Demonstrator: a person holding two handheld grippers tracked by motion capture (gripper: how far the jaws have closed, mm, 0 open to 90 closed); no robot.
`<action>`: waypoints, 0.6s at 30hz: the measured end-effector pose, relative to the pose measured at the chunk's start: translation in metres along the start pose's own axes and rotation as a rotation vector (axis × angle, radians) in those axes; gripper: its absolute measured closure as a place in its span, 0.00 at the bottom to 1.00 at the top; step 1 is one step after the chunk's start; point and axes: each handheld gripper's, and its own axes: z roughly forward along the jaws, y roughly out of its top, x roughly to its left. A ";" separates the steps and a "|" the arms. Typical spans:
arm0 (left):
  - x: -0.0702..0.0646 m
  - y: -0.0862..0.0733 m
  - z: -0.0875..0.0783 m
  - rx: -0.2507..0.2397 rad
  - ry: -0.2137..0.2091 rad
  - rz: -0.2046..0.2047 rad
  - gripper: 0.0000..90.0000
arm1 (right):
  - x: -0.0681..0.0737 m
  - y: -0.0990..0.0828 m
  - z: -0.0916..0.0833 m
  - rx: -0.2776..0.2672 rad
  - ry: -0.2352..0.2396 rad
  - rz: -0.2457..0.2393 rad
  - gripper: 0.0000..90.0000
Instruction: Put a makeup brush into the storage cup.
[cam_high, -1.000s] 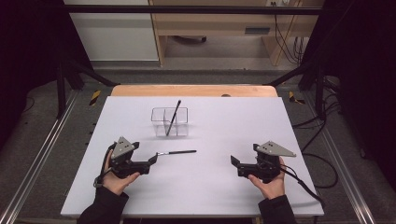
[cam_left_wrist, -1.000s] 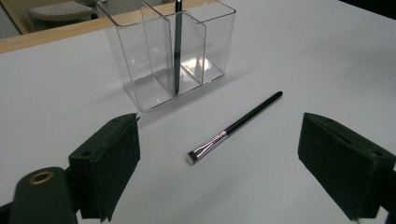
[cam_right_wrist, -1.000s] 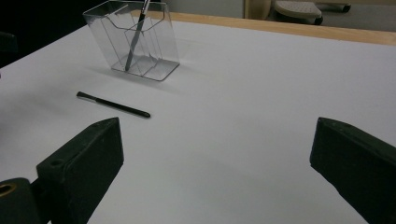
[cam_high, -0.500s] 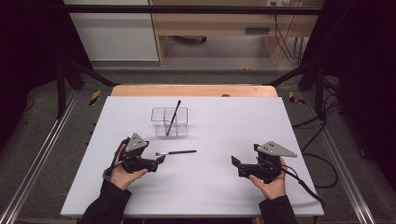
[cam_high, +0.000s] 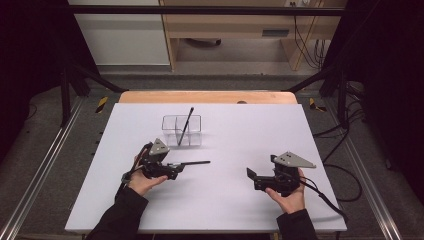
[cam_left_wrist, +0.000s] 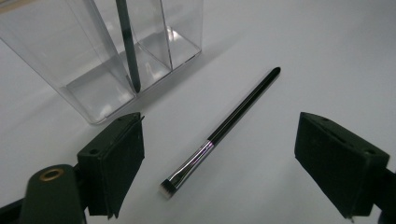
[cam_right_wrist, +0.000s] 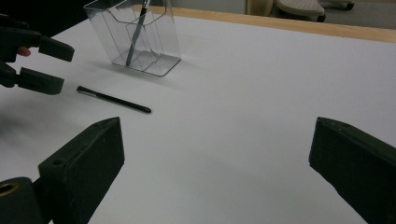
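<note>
The brush (cam_left_wrist: 219, 135) lies flat on the white table (cam_high: 300, 140), just in front of the clear holder (cam_high: 182, 131), its bristle end toward the left gripper (cam_high: 176, 170) and its black handle tip pointing away to the right in the high view. It's a slim thing, surely light and stiff, with a glossy handle and a shiny metal ferrule that look slippery. Lying flat like that, it could roll or skate off if the pads come in crooked. I'd say the best hold is on the handle just past the ferrule, pads square across it, well clear of the soft bristles, which would only splay and give no purchase.

The left gripper is right there, jaws wide apart with the bristle end lying between them, neither pad touching it. Nothing in its grip yet.

In the holder, one more brush (cam_high: 187, 125) already stands tilted in a compartment, so this one looks bound for the same place. The holder is thin clear plastic and probably light enough to slide if knocked.

Off to the right, well apart from it all, the right gripper (cam_high: 251, 176) sits low over bare table, jaws spread wide and empty in its own view.
</note>
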 end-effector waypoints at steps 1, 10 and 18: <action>0.001 0.000 0.003 0.005 -0.005 -0.003 0.18 | 0.000 0.000 0.000 0.003 -0.001 -0.001 0.04; -0.003 0.004 0.019 0.048 0.002 0.044 0.22 | 0.001 -0.001 0.000 0.000 0.004 0.001 0.04; -0.006 0.007 0.032 0.083 -0.004 0.062 0.25 | 0.001 -0.001 0.001 0.005 -0.001 -0.004 0.04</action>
